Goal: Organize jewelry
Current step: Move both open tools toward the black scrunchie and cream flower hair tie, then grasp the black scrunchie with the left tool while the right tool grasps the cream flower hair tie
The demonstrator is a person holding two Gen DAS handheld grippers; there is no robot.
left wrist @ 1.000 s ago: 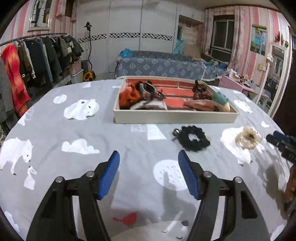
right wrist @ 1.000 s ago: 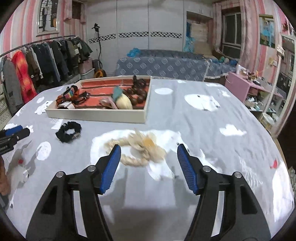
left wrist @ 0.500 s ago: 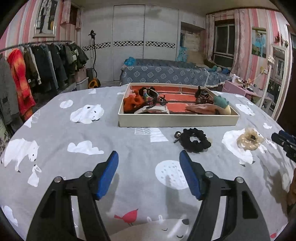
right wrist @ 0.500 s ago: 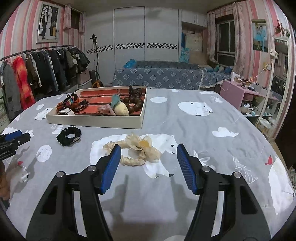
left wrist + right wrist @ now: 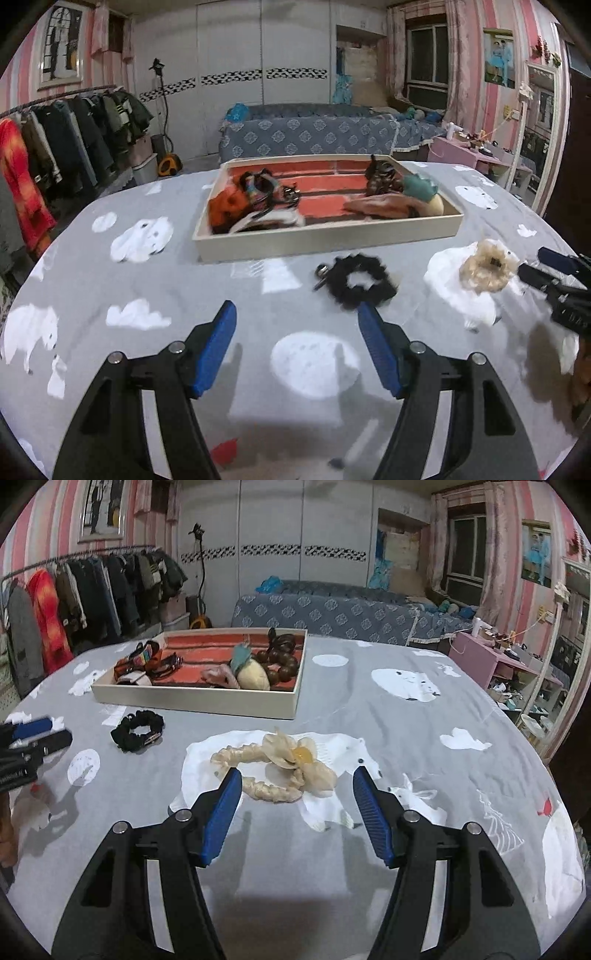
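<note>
A cream tray with a red lining holds several hair ties, beads and bands. A black scrunchie lies on the grey cloth in front of it. A beige scrunchie with a flower lies further right. My left gripper is open above the cloth, the black scrunchie just beyond its right fingertip. My right gripper is open, its blue pads on either side of the beige scrunchie without touching it. Each gripper shows at the edge of the other's view.
The grey cloth with white bears and clouds covers a rounded table. A clothes rack stands at the left, a bed behind the table, a pink shelf at the right.
The left gripper has shifted over the cloth, so the tray and black scrunchie now sit more to the right in its view. The right gripper has barely moved. Both stay open.
</note>
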